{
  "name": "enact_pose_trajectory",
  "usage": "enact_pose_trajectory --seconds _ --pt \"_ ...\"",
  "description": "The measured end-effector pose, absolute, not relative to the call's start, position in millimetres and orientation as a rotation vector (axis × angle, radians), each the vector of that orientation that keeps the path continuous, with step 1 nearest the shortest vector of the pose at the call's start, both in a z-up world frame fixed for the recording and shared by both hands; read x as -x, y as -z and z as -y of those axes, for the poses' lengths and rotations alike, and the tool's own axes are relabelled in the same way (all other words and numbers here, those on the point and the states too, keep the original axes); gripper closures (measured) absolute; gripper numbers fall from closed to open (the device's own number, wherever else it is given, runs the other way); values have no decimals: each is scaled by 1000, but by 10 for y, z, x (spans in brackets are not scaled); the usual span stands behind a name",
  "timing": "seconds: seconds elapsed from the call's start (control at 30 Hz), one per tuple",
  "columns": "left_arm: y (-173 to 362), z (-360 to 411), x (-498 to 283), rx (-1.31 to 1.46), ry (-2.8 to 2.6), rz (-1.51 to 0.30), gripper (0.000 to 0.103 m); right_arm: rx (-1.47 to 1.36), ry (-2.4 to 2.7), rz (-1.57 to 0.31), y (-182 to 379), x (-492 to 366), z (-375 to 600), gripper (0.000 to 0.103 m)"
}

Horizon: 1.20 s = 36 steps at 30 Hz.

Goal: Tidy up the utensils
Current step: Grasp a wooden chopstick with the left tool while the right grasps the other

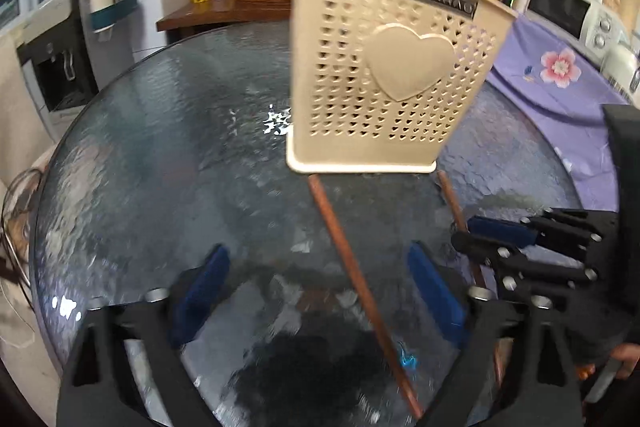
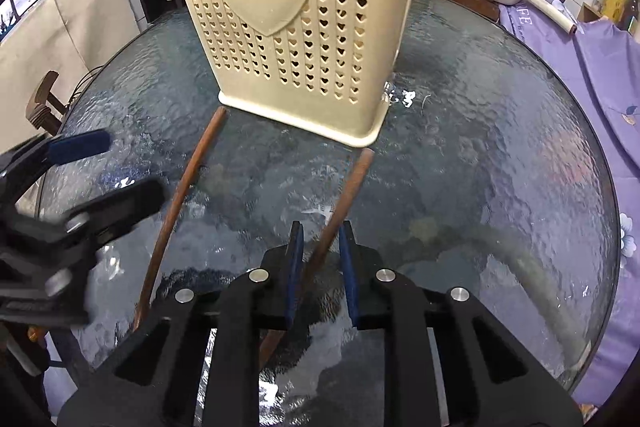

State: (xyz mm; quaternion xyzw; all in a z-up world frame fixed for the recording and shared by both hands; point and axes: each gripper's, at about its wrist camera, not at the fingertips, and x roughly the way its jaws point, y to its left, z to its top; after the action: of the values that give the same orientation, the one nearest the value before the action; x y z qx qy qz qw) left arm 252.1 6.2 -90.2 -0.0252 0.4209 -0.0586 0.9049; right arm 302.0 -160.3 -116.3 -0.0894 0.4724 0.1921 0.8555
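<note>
Two chopsticks (image 2: 176, 211) on round glass table (image 2: 500, 131), left jaws wide, right jaws narrow.

Beige holder (image 2: 296, 27) pierced with rows of heart holes and a raised heart, two reddish-brown chopsticks (image 2: 344, 195), dark blue-grey rippled glass table (image 2: 500, 115), black grippers (image 2: 320, 251) with blue pads (image 2: 295, 267), purple floral cloth (image 1: 560, 67)

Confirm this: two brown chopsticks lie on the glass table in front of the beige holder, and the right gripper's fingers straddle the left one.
Wrong chopstick. In the right wrist view the right gripper straddles the right chopstick; the left chopstick lies apart. Both lie on the glass table before the beige holder.
</note>
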Motion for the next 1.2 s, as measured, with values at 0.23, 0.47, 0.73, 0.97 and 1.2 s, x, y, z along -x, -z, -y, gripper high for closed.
enact_pose_trajectory --seconds 0.23,0.47,0.73,0.97,1.2 --pt "1034 76 -2780 33 113 -937 57 168 -388 -996 1163 -3087 1669 84" --pt "1042 105 -2827 5 72 -936 70 134 -367 -1002 1163 -3197 1615 84" --pt "1038 179 -2821 8 108 -936 88 104 -396 -1002 1158 -3184 1519 91" --pt "1053 185 -2733 49 157 -941 90 128 -406 -1008 1161 -3138 1456 91" --pt "1058 177 -2812 34 153 -947 90 154 -392 -996 1167 -3140 1400 91"
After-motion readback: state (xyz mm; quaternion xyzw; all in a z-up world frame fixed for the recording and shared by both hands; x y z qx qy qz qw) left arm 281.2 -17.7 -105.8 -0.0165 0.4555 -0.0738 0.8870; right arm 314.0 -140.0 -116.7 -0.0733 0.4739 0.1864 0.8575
